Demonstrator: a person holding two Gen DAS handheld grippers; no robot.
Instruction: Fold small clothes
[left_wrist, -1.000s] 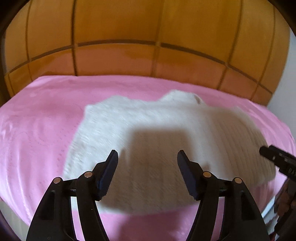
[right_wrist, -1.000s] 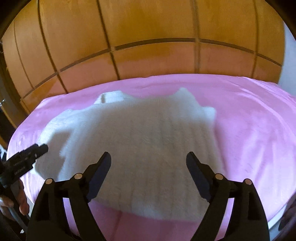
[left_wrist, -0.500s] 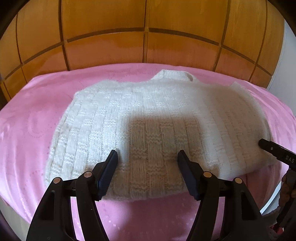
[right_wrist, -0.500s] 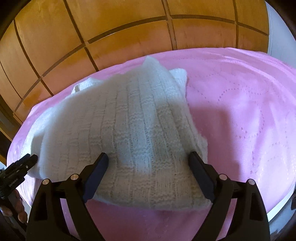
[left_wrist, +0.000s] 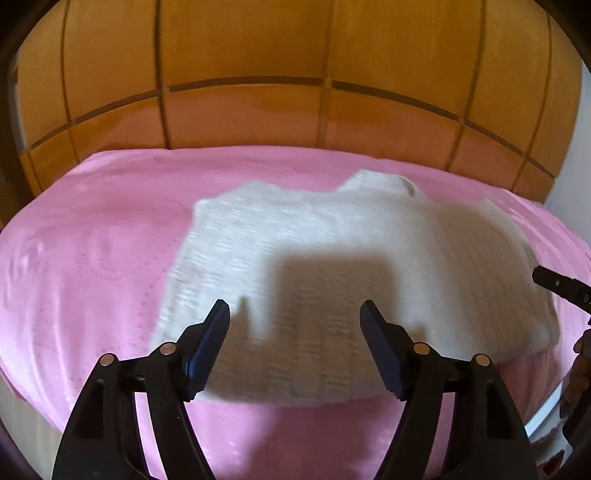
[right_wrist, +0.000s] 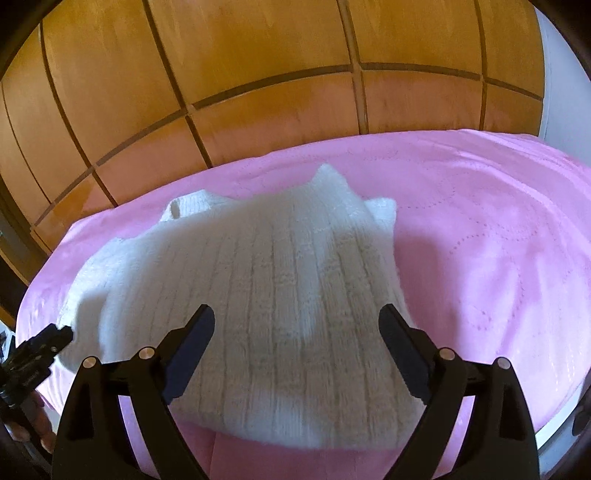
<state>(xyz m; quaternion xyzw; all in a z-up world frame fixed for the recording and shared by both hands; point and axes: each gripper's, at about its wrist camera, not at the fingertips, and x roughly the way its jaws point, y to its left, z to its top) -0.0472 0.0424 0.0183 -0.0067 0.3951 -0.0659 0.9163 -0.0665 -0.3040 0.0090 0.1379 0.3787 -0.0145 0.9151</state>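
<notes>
A small white knitted sweater (left_wrist: 332, 236) is laid out on a bed covered with a pink bedspread (left_wrist: 92, 258), and everything else is placed here against that sweater. Its knit is seen as a thick, fuzzy weave with raised vertical ribs crossed by short bands, most clearly in the right wrist view (right_wrist: 280, 295); in the left wrist view the surface is blurred. The neck opening (right_wrist: 177, 210) is turned toward the far side, where a wooden panelled headboard (left_wrist: 295, 74) rises behind the sweater, and two pointed corners of fabric stand up along its far edge. The near hem lies just short of the bed's near edge. A squarish shadow is cast across the near middle of the garment. The left claw (left_wrist: 295, 325) is held over the sweater's near hem with its jaws opening; nothing is gripped, and the pads are not pressed on the knit. The right claw (right_wrist: 297, 332) is held above the near half of the sweater, spread wide and empty. In each view the other claw's tip is seen at the sweater's side edge.
</notes>
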